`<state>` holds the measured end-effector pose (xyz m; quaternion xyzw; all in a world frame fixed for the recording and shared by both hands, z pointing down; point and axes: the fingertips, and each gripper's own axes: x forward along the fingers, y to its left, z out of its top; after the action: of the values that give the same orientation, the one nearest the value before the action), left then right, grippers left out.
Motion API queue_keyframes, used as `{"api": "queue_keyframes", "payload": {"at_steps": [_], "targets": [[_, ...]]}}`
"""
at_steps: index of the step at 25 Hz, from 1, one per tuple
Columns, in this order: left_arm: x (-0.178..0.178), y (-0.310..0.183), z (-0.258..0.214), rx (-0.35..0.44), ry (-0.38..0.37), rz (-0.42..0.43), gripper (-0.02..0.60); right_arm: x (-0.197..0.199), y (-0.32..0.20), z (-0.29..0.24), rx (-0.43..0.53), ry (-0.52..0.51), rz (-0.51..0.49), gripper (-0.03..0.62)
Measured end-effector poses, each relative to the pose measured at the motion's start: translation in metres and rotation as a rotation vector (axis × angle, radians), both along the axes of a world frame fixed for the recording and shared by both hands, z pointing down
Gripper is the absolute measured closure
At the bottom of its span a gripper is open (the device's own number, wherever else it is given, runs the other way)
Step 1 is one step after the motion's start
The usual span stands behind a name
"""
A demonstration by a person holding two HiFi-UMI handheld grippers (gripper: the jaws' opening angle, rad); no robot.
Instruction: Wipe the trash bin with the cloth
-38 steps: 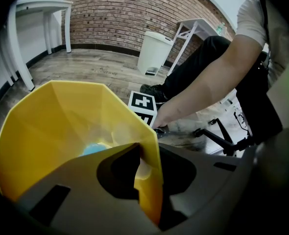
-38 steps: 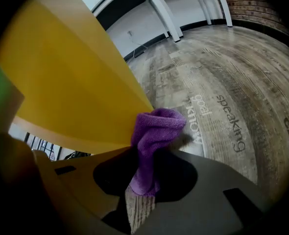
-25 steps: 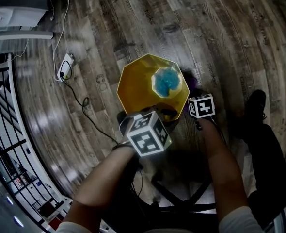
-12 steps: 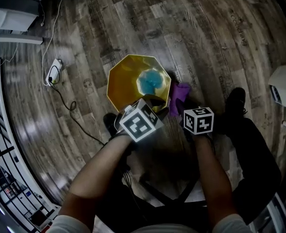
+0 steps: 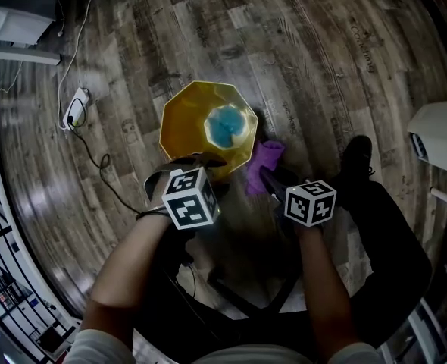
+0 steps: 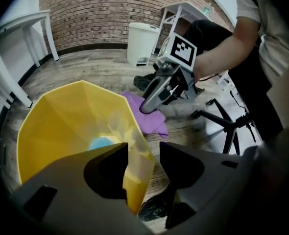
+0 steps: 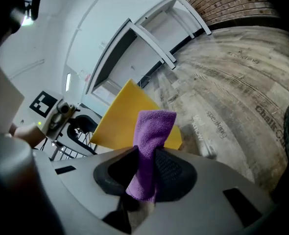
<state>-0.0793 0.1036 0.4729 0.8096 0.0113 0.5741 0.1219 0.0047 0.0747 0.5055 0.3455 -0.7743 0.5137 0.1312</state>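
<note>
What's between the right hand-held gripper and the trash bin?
Only the purple cloth, clamped in that hand-held gripper, beside the trash bin; see head view.

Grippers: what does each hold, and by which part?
The right gripper pinches the purple cloth by a bunched fold. On the left gripper, jaws are opening around the yellow trash bin rim, not clamping it.

One yellow trash bin (image 5: 179,126), one purple cloth (image 5: 261,165), one power strip (image 5: 73,108).
</note>
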Motion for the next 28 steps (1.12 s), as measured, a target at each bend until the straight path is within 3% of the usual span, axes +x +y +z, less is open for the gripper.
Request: {"api": "queue_keyframes", "payload": {"at_steps": [5, 9, 12, 16, 28], "targets": [[-0.003, 0.002, 0.009, 0.014, -0.051, 0.050, 0.397, -0.004, 0.004, -0.033, 0.023, -0.105, 0.046, 0.494], [-0.008, 0.006, 0.019, -0.009, -0.075, 0.047, 0.400, -0.015, 0.001, -0.047, 0.063, -0.133, 0.019, 0.494], [-0.007, 0.006, 0.022, -0.008, -0.085, 0.066, 0.469, -0.019, -0.002, -0.040, 0.062, -0.126, 0.004, 0.494], [-0.003, 0.001, 0.020, 0.023, -0.078, 0.083, 0.502, -0.022, -0.007, -0.022, 0.046, -0.107, -0.010, 0.494], [0.009, -0.005, 0.017, 0.037, -0.035, 0.086, 0.515, -0.026, -0.032, 0.042, 0.014, -0.001, -0.107, 0.494]]}}
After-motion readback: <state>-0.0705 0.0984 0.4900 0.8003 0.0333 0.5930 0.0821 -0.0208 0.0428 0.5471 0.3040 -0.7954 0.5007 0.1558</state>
